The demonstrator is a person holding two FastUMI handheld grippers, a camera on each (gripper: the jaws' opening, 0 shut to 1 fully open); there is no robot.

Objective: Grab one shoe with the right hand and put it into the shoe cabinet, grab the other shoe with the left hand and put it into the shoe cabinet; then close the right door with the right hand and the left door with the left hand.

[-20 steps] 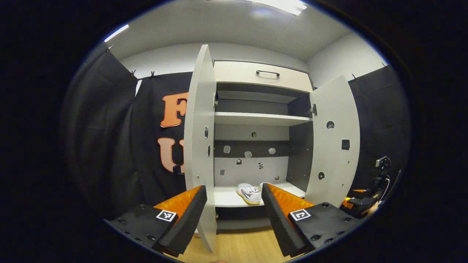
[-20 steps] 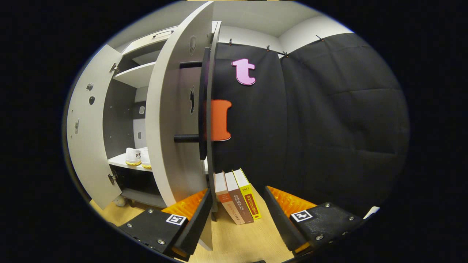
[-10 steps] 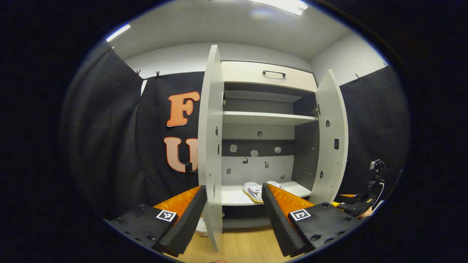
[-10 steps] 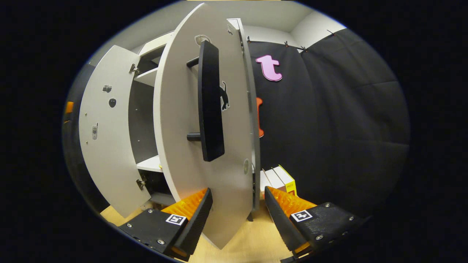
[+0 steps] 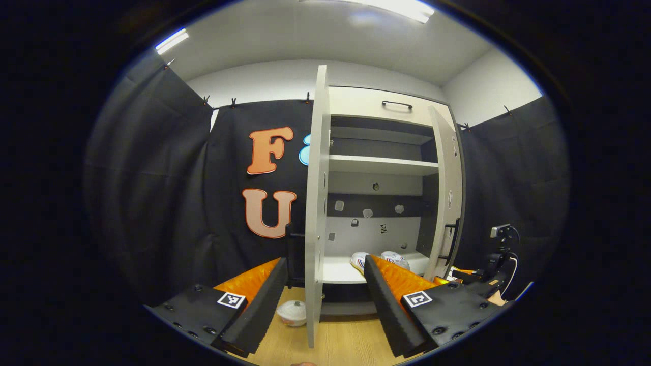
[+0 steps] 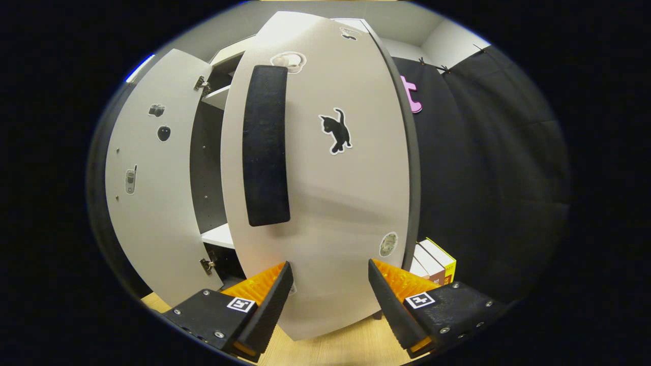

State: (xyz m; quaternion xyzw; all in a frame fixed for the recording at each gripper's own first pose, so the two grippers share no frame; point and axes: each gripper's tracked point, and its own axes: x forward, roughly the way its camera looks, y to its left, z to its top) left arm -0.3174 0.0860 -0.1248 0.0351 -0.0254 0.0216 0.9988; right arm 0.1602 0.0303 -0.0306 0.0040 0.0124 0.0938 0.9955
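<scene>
In the left gripper view the white shoe cabinet (image 5: 379, 104) stands ahead. Its left door (image 5: 316, 203) is seen edge-on, and its right door (image 5: 447, 193) is swung most of the way in. Two white shoes (image 5: 361, 260) (image 5: 397, 257) lie on the lower shelf (image 5: 335, 269). My left gripper (image 5: 325, 287) is open and empty, with the left door's edge lined up between its fingers. In the right gripper view the right door's (image 6: 325, 193) outer face is close ahead, with its black handle (image 6: 265, 147). My right gripper (image 6: 328, 291) is open at the door's lower part.
A small white bowl-like object (image 5: 292, 311) sits on the wooden floor (image 5: 346, 345) beside the left door's foot. Several books (image 6: 432, 258) stand on the floor right of the cabinet. The left door's inner face (image 6: 152, 178) stands open at left in the right gripper view.
The right door has swung from wide open to nearly shut, with my right gripper following its outer face. The left gripper view has shifted, so the left door now shows edge-on.
</scene>
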